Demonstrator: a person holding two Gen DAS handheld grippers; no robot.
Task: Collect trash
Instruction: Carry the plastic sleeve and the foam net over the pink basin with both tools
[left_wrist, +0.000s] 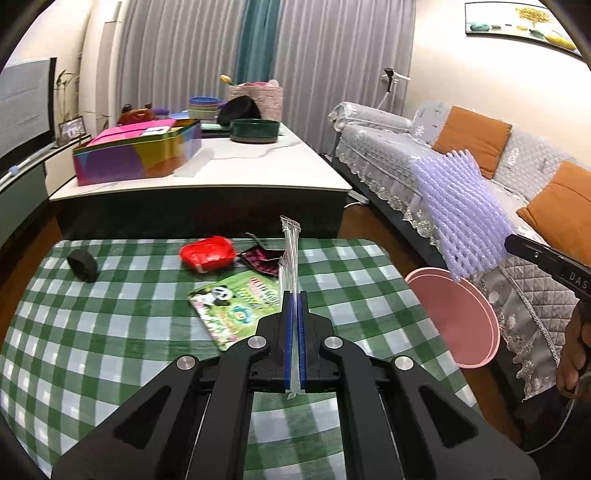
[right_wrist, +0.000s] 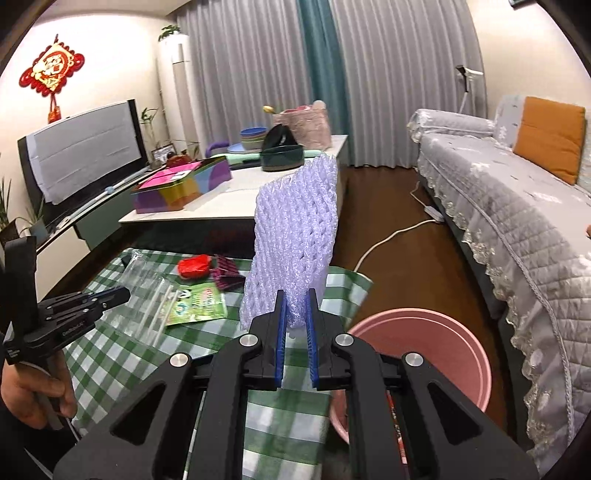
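the foam net looked very light, soft and springy, so a pinch at its lower edge seemed enough. the right gripper had its jaws narrowed on that edge, near the pink bin. the net was pale purple mesh. the left gripper pinched a clear straw packet, thin and slippery, above the table.

On the bench a tape roll lies far left, crumpled wrapper and torn packet behind the panda packet, bin on floor off its right edge, sofa further right.
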